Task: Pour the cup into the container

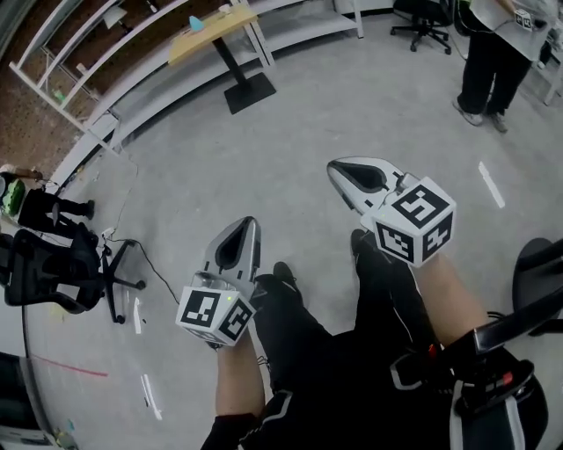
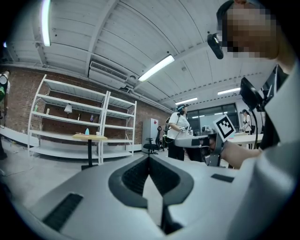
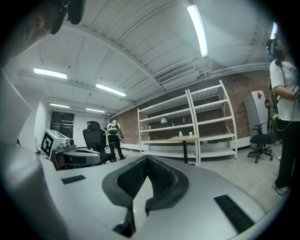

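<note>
- Both grippers are held out over the bare floor (image 1: 290, 132), with no worktop close to them.
- The left gripper (image 1: 250, 227) has its jaws closed with nothing in them. The right gripper (image 1: 339, 171) is the same: jaws closed, nothing held.
- The cup and the container are not near. A small worktop (image 1: 220, 26) stands well away by the white shelves (image 2: 104, 122). A little blue thing (image 3: 180, 133) and a little pale thing (image 3: 190, 133) sit on it. They are too small to tell which one is the cup.
- What could go wrong, I think: a black cable (image 1: 149, 264) and a chair (image 1: 53, 264) are on the floor to the left, so feet could trip on them.
- Another person (image 1: 488, 61) stands off to the right and could get bumped.
- The jaws must open before they reach the cup. If they come in closed, they could knock it over and spill it.
</note>
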Action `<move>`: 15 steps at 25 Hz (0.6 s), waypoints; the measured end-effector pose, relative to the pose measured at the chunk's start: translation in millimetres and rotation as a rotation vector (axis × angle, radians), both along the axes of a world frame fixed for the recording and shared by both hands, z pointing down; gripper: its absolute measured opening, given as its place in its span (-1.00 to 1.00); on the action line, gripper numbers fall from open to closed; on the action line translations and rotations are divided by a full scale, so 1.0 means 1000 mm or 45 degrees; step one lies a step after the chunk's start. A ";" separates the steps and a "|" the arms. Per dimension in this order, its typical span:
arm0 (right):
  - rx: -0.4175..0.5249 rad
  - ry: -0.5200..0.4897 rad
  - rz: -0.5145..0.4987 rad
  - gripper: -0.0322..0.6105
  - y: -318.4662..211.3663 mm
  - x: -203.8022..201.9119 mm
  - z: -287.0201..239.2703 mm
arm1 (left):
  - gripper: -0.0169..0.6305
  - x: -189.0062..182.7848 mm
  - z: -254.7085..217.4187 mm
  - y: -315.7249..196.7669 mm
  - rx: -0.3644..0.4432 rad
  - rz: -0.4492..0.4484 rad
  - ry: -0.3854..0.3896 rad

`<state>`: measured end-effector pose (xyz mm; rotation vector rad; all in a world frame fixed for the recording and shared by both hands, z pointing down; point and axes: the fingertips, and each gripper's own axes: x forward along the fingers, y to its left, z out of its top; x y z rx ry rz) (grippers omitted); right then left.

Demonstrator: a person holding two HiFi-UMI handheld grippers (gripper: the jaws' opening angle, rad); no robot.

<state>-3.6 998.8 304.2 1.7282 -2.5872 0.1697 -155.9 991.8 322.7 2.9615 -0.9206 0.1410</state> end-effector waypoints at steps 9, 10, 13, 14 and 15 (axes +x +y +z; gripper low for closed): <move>-0.011 -0.010 0.006 -0.89 0.098 -0.020 0.002 | -0.94 -0.017 0.002 0.097 -0.012 0.013 0.015; -0.008 -0.010 0.006 -0.89 0.106 -0.022 0.000 | -0.94 -0.019 0.001 0.106 -0.009 0.017 0.017; -0.004 -0.007 0.004 -0.89 0.128 -0.026 -0.002 | -0.94 -0.021 0.000 0.127 -0.004 0.024 0.017; -0.006 -0.010 0.008 -0.89 0.134 -0.026 -0.001 | -0.94 -0.021 0.000 0.132 -0.004 0.025 0.018; -0.008 -0.015 0.009 -0.89 0.139 -0.025 -0.001 | -0.94 -0.021 -0.001 0.135 -0.002 0.024 0.022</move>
